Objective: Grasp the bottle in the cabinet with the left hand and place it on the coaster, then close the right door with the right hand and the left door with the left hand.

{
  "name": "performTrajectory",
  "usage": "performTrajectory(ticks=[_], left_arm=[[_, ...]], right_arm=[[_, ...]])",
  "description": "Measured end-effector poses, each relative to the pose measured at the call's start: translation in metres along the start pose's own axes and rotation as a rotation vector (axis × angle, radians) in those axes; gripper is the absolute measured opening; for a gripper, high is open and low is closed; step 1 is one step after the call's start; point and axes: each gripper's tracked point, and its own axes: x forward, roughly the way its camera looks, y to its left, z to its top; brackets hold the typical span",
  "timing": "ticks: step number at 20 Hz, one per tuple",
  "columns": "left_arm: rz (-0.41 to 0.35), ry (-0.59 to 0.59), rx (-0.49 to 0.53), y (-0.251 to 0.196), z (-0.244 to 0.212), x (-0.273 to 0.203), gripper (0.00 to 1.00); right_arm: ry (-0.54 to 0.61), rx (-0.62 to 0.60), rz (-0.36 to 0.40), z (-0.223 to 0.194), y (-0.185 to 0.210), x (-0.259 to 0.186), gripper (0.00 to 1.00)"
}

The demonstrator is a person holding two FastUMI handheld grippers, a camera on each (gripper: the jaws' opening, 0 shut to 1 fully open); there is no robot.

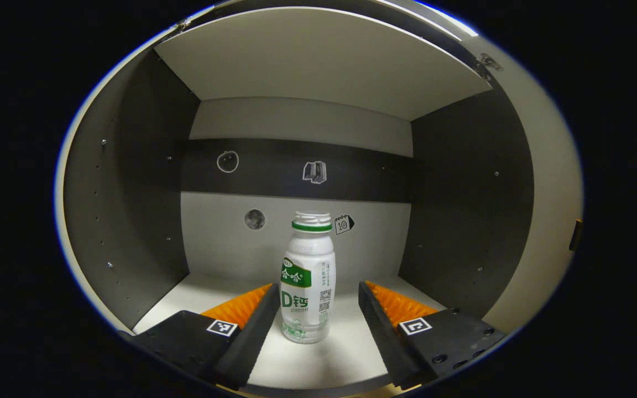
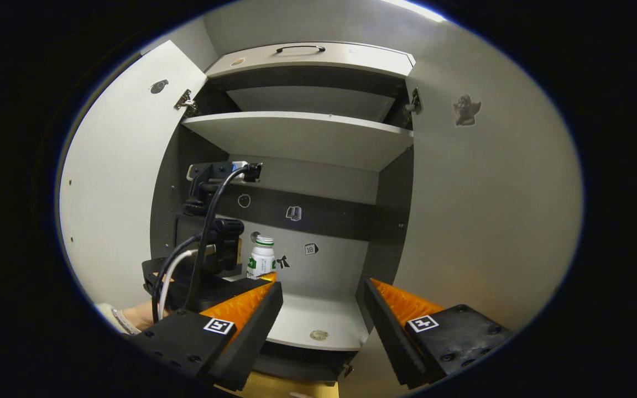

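A white bottle [image 1: 307, 276] with a green label and green neck ring stands upright on the cabinet's lower shelf [image 1: 318, 359]. My left gripper [image 1: 317, 293] is open inside the cabinet, one finger on each side of the bottle, neither touching it. In the right gripper view the same bottle [image 2: 261, 257] shows deep in the cabinet, partly behind the left gripper's body [image 2: 208, 243] with its cables. My right gripper [image 2: 323, 293] hangs open in front of the cabinet, holding nothing. The left door [image 2: 125, 182] and right door [image 2: 484, 210] both stand open.
A shelf board [image 2: 296, 135] spans the cabinet above the bottle, with a drawer and handle [image 2: 300, 50] on top. Small stickers dot the back wall [image 1: 224, 237]. A hand and sleeve [image 2: 125, 318] show at the lower left. A round mark [image 2: 318, 334] lies on the lower shelf.
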Motion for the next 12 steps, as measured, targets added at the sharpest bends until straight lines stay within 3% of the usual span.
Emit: performTrajectory(ticks=[12], left_arm=[[0.049,0.020,0.003,0.016,-0.010,0.048,0.89]], right_arm=[[0.042,-0.004,-0.015,-0.018,-0.007,0.030,0.97]])
